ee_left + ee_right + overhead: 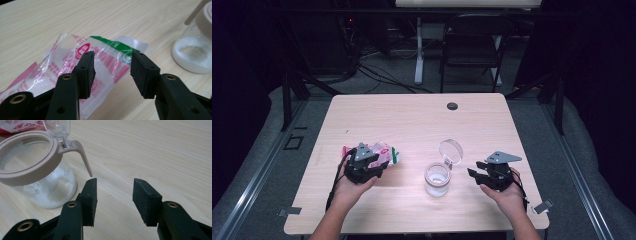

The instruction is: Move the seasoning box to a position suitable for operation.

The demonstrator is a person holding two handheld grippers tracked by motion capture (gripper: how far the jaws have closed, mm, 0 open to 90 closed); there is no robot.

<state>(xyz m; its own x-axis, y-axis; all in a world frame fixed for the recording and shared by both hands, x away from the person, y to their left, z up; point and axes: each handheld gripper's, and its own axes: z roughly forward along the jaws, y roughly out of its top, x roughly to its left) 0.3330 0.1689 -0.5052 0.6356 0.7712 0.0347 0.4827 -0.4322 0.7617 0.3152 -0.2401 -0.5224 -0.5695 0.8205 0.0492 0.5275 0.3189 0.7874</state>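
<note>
Left hand-held gripper [112,68]: jaws parted over the plastic bag [100,60], pads not pressing it.
Right hand-held gripper [115,195]: jaws wide, nothing between.
Bag: clear, crinkled, red-and-green print, flat on the table [412,115].
Jar [42,177]: beige rim, white grains inside; high view shows its lid [450,150] flipped up.

Printed matter: one item. Clear plastic packet [100,58], lying on the counter [37,22]: red-and-pink printing in bands and small characters, a red oval emblem with white lettering, and a green strip with white marks at the far end. All of it is too small and crumpled to read. Nothing else bears legible text, numbers or signs.
</note>
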